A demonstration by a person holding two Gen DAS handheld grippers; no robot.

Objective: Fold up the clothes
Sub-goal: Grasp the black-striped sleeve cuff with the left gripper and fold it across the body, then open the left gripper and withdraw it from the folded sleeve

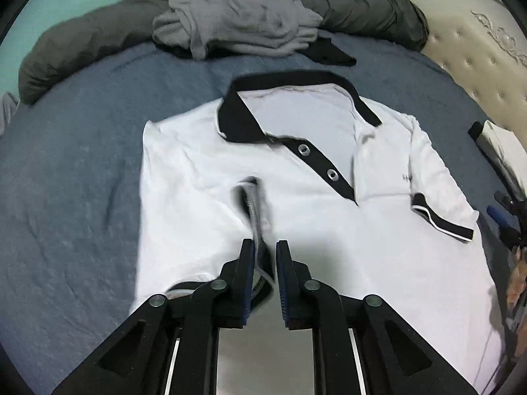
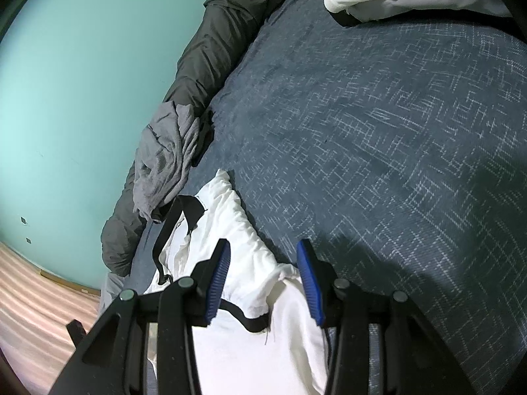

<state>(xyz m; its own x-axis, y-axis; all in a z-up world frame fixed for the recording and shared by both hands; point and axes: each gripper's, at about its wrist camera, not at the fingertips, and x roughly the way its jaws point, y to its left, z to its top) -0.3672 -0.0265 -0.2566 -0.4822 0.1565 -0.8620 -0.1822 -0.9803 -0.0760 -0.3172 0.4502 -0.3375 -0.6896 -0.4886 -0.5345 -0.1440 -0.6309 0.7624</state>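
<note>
**Operator:** I've got the white polo shirt (image 1: pixel 296 204) lying face up on the blue bed cover (image 1: pixel 72 171), black collar (image 1: pixel 237 112) toward the far side. My left claw (image 1: pixel 265 253) is over the shirt's middle, jaws narrow, with the left sleeve's black-edged cuff (image 1: pixel 252 204) running between them. The sleeve is pulled in across the chest. It's blurred there, so I can't tell for sure whether the pads are pinching it or have let it slip loose.

**Observer:** And the right side?

**Operator:** My right claw (image 2: pixel 263 283) is about half open and low over bunched white fabric beside the other banded cuff (image 2: pixel 243 319). The pads straddle the cloth without pressing it. From the left camera, that right sleeve (image 1: pixel 441 217) lies spread outward, not yet folded.

**Observer:** So which step is this?

**Operator:** I'd say it's the first sleeve fold, nearly placed. Next I should open the left claw fully, clear it, then close the right one on its cuff and bring that sleeve inward to match. After that comes the bottom-to-collar fold.

**Observer:** Anything in the way?

**Operator:** The heap of grey clothes (image 1: pixel 237 16) and the dark rolled quilt (image 1: pixel 362 3) sit well beyond the collar.
</note>
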